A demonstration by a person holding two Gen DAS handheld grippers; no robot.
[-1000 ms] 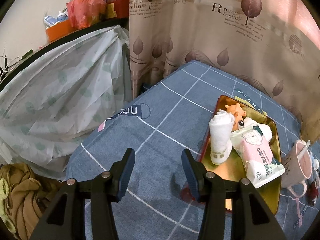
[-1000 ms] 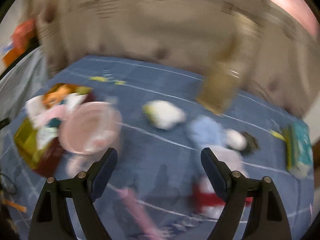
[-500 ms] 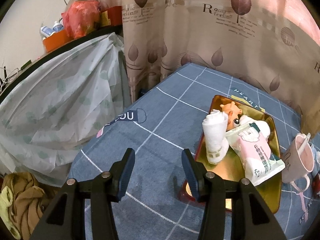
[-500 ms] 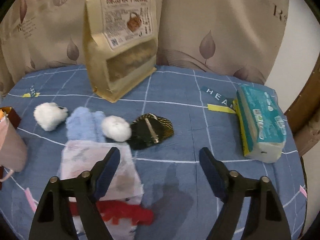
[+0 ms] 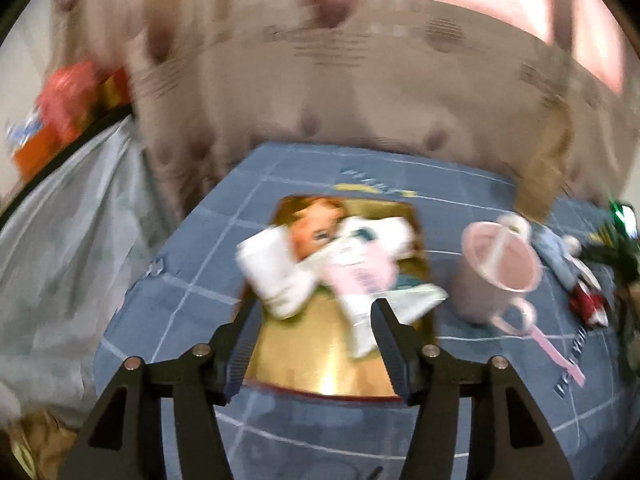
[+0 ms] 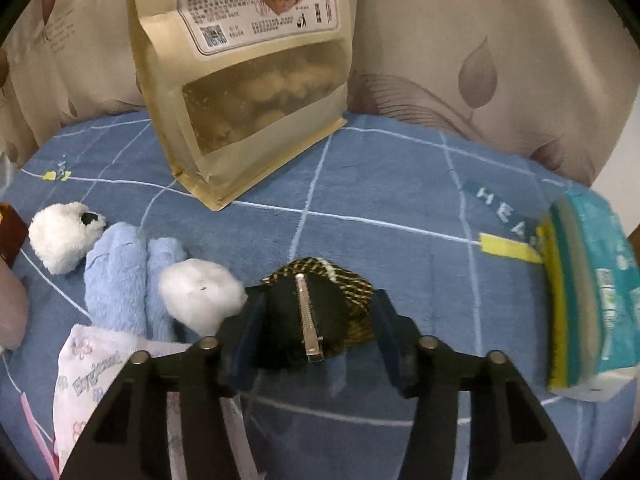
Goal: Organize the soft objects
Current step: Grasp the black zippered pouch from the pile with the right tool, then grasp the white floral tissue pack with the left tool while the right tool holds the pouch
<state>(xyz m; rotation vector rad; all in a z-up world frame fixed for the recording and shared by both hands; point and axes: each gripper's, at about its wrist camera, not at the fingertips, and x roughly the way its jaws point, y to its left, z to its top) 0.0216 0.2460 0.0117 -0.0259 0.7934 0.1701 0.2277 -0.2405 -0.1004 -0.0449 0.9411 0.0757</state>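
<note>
In the blurred left wrist view a gold tray (image 5: 320, 368) holds a rolled white towel (image 5: 276, 272), an orange plush toy (image 5: 312, 228) and a pink wipes packet (image 5: 360, 276). My left gripper (image 5: 316, 312) hangs over the tray's near end. Its jaws are opening and nothing is between them. In the right wrist view a black hair bow (image 6: 288, 320) with a metal clip lies on the blue blanket. My right gripper (image 6: 314, 312) straddles it, jaws closing, pads touching both of its sides. A blue fluffy cloth (image 6: 120, 280), a white pompom (image 6: 200, 296) and a white plush (image 6: 64, 236) lie to its left.
A pink cup (image 5: 496, 272) stands right of the tray. A tall snack pouch (image 6: 248, 80) stands behind the bow and a teal tissue pack (image 6: 592, 292) lies to its right. A floral packet (image 6: 100, 380) lies at the near left. Curtains close the back.
The left view has swung right, so the tray now sits between wider jaws. My right gripper has dropped onto the black bow and its jaws have narrowed around it.
</note>
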